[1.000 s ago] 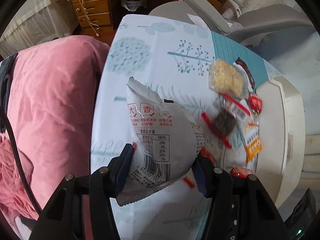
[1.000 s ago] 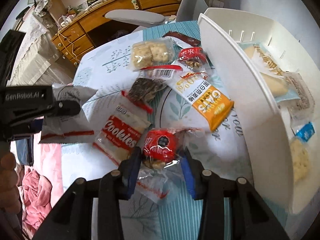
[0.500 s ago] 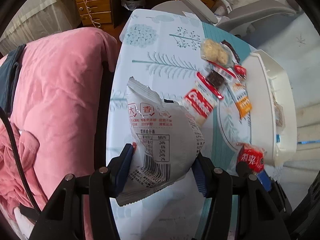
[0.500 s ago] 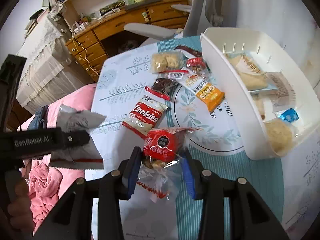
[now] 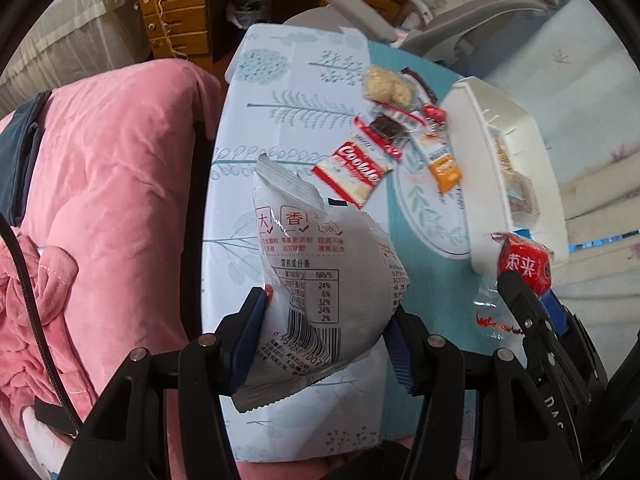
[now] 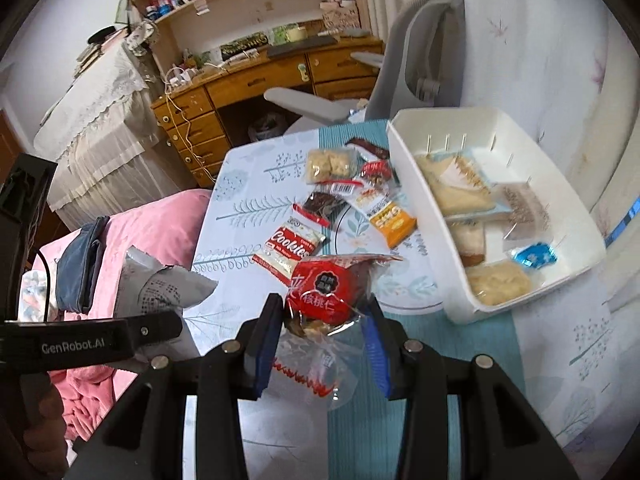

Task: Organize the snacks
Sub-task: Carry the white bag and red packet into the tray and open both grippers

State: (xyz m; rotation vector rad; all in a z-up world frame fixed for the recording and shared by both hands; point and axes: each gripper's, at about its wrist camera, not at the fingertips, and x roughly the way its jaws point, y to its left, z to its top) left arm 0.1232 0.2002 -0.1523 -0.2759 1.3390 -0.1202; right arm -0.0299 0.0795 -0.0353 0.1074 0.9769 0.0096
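Note:
My left gripper [image 5: 324,316] is shut on a white snack bag [image 5: 320,276] with red print and a barcode, held high above the table. My right gripper [image 6: 320,320] is shut on a red walnut snack packet [image 6: 326,290] in clear wrap, also lifted; the same red walnut snack packet [image 5: 526,266] shows at the right of the left wrist view. The white bag [image 6: 160,288] appears at the left of the right wrist view. A white bin [image 6: 404,148] with several packets inside stands on the table's right. Loose snacks lie beside it: a Cookies pack [image 6: 292,250], an orange pack [image 6: 392,218], crackers [image 6: 330,164].
The small table [image 5: 280,92] has a patterned cloth and a teal runner. A pink blanket [image 5: 112,184] lies to its left. Behind stand a grey office chair [image 6: 416,76] and a wooden desk [image 6: 260,80] with drawers. A person's hand [image 6: 40,436] holds the left gripper.
Both grippers rose away from the table with their packets, so the table and bin look smaller. The right gripper and its red packet have come into the left wrist view.

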